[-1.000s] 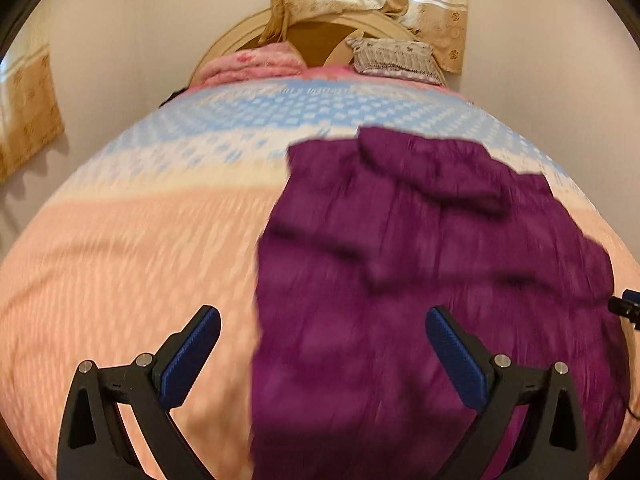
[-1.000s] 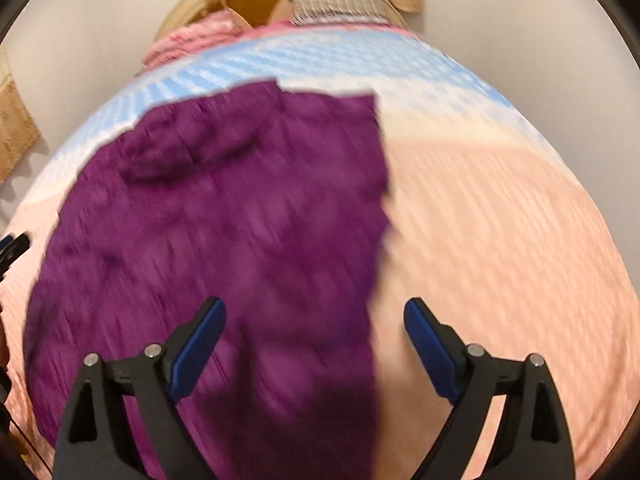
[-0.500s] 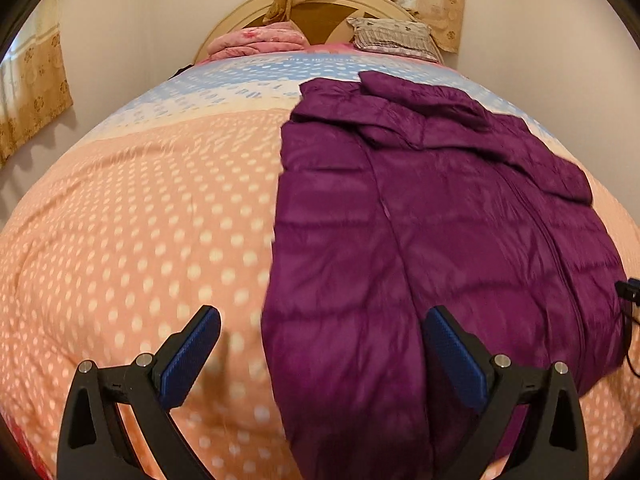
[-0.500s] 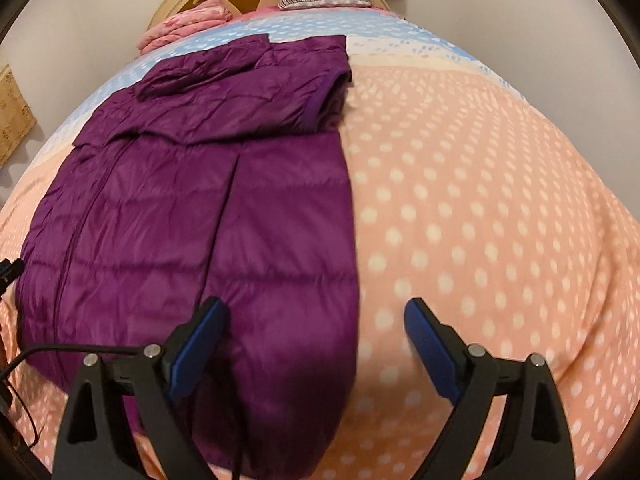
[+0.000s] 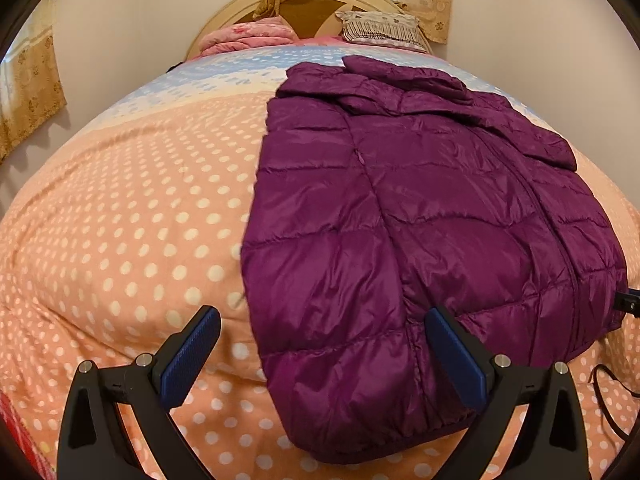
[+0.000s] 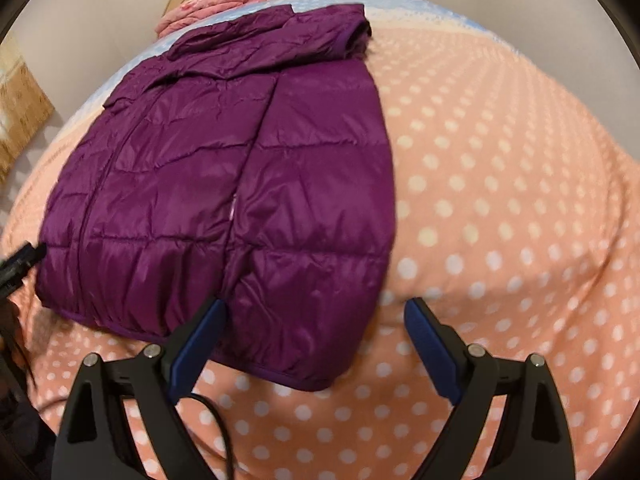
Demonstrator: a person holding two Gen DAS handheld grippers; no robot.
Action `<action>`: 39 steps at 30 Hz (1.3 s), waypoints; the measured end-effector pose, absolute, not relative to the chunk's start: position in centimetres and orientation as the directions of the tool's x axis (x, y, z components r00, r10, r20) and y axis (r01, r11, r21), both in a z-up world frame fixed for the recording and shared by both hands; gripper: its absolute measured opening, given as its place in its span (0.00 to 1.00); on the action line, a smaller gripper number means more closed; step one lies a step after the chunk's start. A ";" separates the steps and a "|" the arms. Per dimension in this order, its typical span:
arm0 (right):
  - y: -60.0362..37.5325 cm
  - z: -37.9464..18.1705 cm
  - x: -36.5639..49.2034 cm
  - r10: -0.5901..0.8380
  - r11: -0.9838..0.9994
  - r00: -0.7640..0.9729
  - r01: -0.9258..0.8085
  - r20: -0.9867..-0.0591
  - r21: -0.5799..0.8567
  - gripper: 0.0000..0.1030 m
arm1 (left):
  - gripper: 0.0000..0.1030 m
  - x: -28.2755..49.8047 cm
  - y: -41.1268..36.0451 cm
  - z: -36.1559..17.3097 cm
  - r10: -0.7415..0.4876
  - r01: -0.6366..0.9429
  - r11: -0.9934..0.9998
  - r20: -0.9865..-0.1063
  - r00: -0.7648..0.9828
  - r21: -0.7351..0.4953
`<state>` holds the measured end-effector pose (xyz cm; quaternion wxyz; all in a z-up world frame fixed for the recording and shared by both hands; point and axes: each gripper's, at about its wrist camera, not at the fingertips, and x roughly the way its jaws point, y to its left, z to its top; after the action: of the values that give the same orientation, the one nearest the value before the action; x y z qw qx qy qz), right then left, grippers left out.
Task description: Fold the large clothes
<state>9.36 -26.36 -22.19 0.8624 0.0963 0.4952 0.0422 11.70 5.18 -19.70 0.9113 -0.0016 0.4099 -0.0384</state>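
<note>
A purple quilted puffer jacket (image 5: 420,216) lies flat on the bed, hem toward me, collar and folded sleeves at the far end. It also shows in the right wrist view (image 6: 224,184). My left gripper (image 5: 320,356) is open and empty, hovering over the jacket's near left hem corner. My right gripper (image 6: 316,344) is open and empty, hovering over the near right hem corner. Neither gripper touches the fabric.
The bed has a peach polka-dot cover (image 5: 120,220) with a blue band near the headboard (image 5: 304,4). A pink blanket (image 5: 248,36) and a pillow (image 5: 380,28) lie at the head. A black cable (image 6: 216,420) trails at the near edge. Walls on both sides.
Both grippers have pulled back toward the foot of the bed and steadied. The jacket's near hem now lies between each gripper's fingers. Both stay open.
</note>
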 end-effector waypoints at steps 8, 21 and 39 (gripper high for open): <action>-26.3 -21.4 8.7 0.345 0.928 0.514 -0.060 -0.786 0.368 0.12 | 0.15 10.8 4.7 -18.3 -0.216 0.189 0.975 -0.710 0.671 -0.118; -27.9 -10.8 2.3 0.408 0.898 0.695 -0.191 -0.591 0.395 0.09 | 0.04 5.8 7.3 -6.8 -0.333 0.276 0.943 -0.491 0.805 -0.188; -28.6 -4.1 14.6 0.284 0.935 0.877 -0.162 -0.389 0.316 0.08 | 0.04 21.6 6.9 -5.7 -0.233 0.213 0.972 -0.429 0.873 -0.095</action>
<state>14.56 -28.58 -4.14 0.9587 0.1384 0.2195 0.1162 21.56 6.87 -5.73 0.9674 -0.0221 0.2244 -0.1153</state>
